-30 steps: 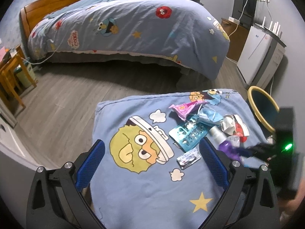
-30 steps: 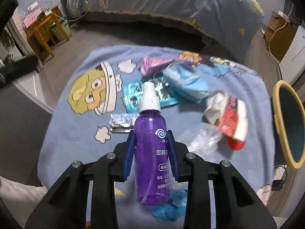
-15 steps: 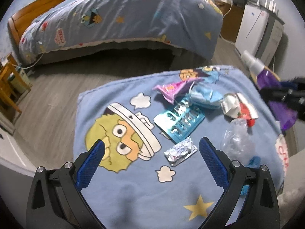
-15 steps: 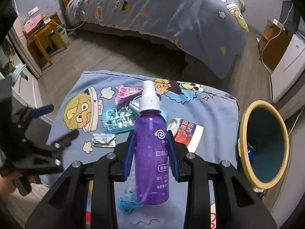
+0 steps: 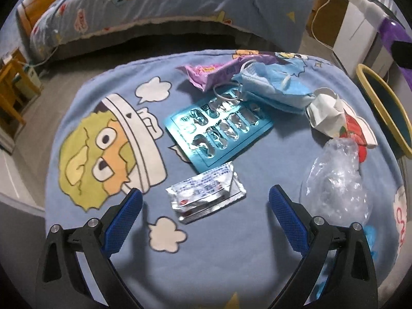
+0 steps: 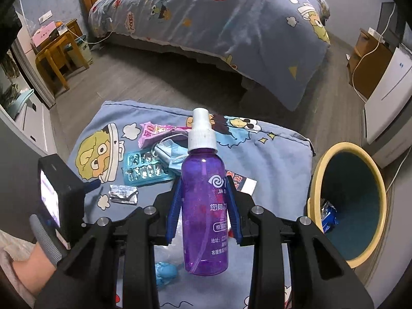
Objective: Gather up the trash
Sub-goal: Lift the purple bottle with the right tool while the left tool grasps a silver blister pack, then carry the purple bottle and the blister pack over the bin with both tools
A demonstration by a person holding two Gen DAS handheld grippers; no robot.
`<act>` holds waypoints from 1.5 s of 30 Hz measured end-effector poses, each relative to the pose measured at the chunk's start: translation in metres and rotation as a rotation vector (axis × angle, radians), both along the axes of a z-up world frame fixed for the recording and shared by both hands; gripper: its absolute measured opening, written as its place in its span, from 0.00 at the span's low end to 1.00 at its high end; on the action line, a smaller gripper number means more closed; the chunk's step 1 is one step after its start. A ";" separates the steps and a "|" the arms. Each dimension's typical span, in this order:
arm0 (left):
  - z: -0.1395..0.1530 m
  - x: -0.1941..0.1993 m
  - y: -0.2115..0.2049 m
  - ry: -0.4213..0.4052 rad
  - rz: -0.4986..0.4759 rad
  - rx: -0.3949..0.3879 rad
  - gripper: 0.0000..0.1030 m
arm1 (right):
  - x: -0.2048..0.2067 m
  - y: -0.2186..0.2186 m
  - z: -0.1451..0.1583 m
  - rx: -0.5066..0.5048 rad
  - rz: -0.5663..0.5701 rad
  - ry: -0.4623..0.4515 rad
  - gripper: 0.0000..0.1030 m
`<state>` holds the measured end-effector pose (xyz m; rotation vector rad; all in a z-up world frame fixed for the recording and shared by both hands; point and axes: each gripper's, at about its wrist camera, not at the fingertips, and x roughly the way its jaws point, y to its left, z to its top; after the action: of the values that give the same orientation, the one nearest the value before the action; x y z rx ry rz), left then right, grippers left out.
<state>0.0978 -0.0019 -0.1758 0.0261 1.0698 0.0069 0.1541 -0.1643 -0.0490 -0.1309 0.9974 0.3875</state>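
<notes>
My right gripper is shut on a purple spray bottle with a white cap, held upright above the blue cartoon cloth, left of the yellow-rimmed bin. My left gripper is open, low over the cloth, its fingers either side of a silver foil packet. Beyond it lie a teal blister pack, a pink wrapper, a blue face mask, crumpled white paper on a red pack and clear plastic film. The bottle also shows at top right in the left wrist view.
The bin also shows at the right edge in the left wrist view; it holds a blue wrapper. A bed stands behind the cloth. A wooden stool is at left, white appliances at right. Blue scrap lies under the right gripper.
My right gripper has lifted the purple bottle and drawn it back, with the bin now closer at its right. My left gripper has moved down and forward over the foil packet.
</notes>
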 end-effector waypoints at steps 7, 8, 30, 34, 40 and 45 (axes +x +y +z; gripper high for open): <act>-0.007 0.004 -0.001 -0.001 0.034 0.022 0.93 | 0.000 -0.003 0.001 0.002 0.002 -0.004 0.31; -0.008 0.004 -0.002 -0.001 0.031 0.024 0.92 | 0.000 -0.003 0.001 0.003 0.001 -0.004 0.31; 0.052 0.001 -0.013 -0.133 -0.099 0.046 0.62 | 0.001 0.000 0.009 0.028 0.013 -0.017 0.31; 0.077 0.004 -0.034 -0.184 -0.172 0.042 0.62 | 0.003 -0.015 0.019 0.057 -0.009 -0.033 0.31; 0.096 0.009 -0.070 -0.225 -0.258 0.045 0.62 | 0.008 -0.052 0.032 0.089 -0.074 -0.051 0.31; 0.100 0.013 -0.103 -0.233 -0.317 0.054 0.62 | 0.013 -0.100 0.030 0.094 -0.162 -0.040 0.31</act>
<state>0.1105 -0.1048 -0.0760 0.2384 0.8233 -0.2423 0.1676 -0.2645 -0.0193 0.0270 0.9409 0.2821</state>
